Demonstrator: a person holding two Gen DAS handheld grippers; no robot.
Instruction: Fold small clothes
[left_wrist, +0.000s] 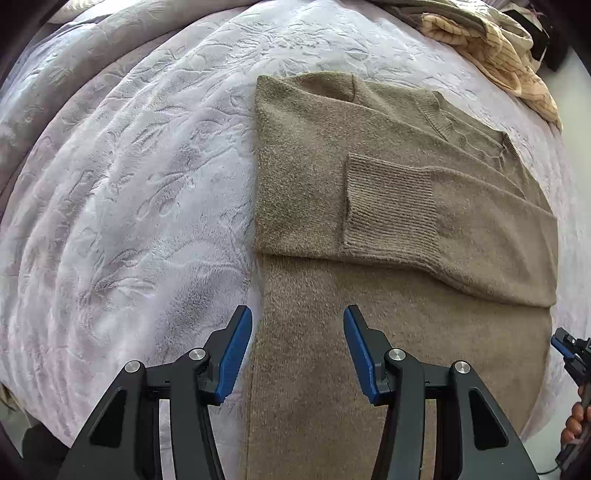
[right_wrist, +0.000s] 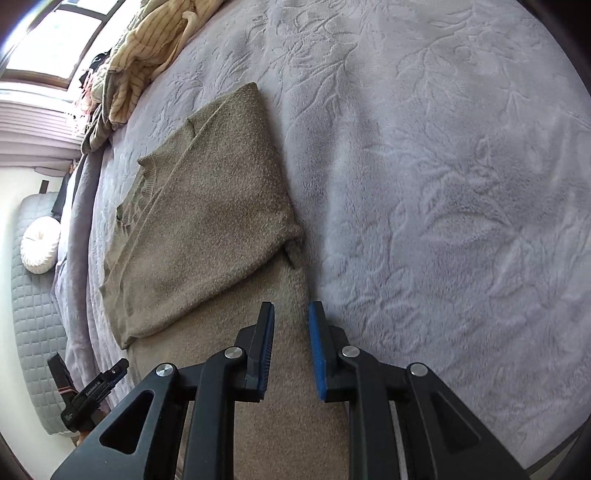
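A brown knit sweater (left_wrist: 388, 206) lies flat on a grey bedspread (left_wrist: 129, 192), its sleeves folded across the body with a ribbed cuff (left_wrist: 388, 206) on top. My left gripper (left_wrist: 297, 314) is open and empty, hovering over the sweater's lower left edge. In the right wrist view the sweater (right_wrist: 210, 206) lies left of centre. My right gripper (right_wrist: 291, 314) is open a little and empty, above the sweater's lower right edge. The right gripper also shows at the left wrist view's right edge (left_wrist: 569, 350).
A heap of cream striped and olive clothes (left_wrist: 491, 48) lies at the bed's far corner, also in the right wrist view (right_wrist: 140, 59). A quilted grey seat with a round white cushion (right_wrist: 40, 240) stands beside the bed. A window (right_wrist: 62, 37) is behind.
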